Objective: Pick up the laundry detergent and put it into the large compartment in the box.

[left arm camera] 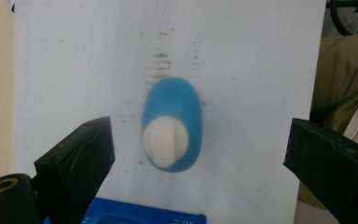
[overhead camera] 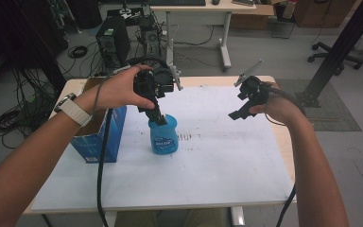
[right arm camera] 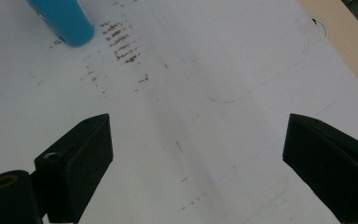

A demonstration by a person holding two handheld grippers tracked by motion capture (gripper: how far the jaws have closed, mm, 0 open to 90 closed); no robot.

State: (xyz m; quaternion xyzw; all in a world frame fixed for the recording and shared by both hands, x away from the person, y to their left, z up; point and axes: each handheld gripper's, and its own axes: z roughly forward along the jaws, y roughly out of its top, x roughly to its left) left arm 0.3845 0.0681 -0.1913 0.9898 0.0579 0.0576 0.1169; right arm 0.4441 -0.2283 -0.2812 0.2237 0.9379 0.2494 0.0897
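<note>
I hold the left tongs point(overhead camera: 159, 118) spread wide right over the blue bottle point(overhead camera: 163, 136), which stands upright mid-left on the white tabletop point(overhead camera: 227, 161) just right of the blue cardboard box point(overhead camera: 97, 137), lined up to drop around its white cap point(left arm camera: 164, 141). The right tongs point(overhead camera: 238, 112) hover spread and empty, well apart to the right. The bottle looks like smooth, rounded plastic, so probably slippery.

The blue bottle point(overhead camera: 163, 135) carries a label, too blurred to read
</note>
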